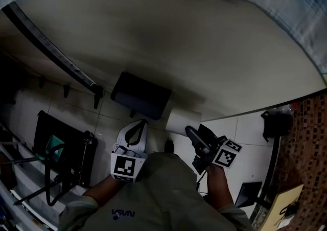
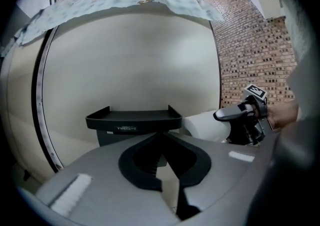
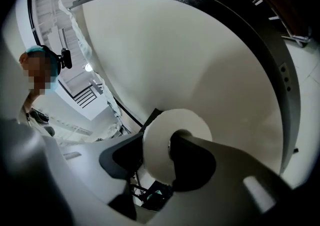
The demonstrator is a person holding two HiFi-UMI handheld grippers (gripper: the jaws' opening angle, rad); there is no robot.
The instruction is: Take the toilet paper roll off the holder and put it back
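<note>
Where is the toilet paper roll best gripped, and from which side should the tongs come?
Take the toilet paper roll by its wall, from the open end: the hollow core admits one jaw, the other goes outside, as the right tongs show.

Toilet paper roll: white, soft matt paper. Holder: black matt plastic, smooth. Wall smooth matt cream, w/ rough brickwork at upper right.
</note>
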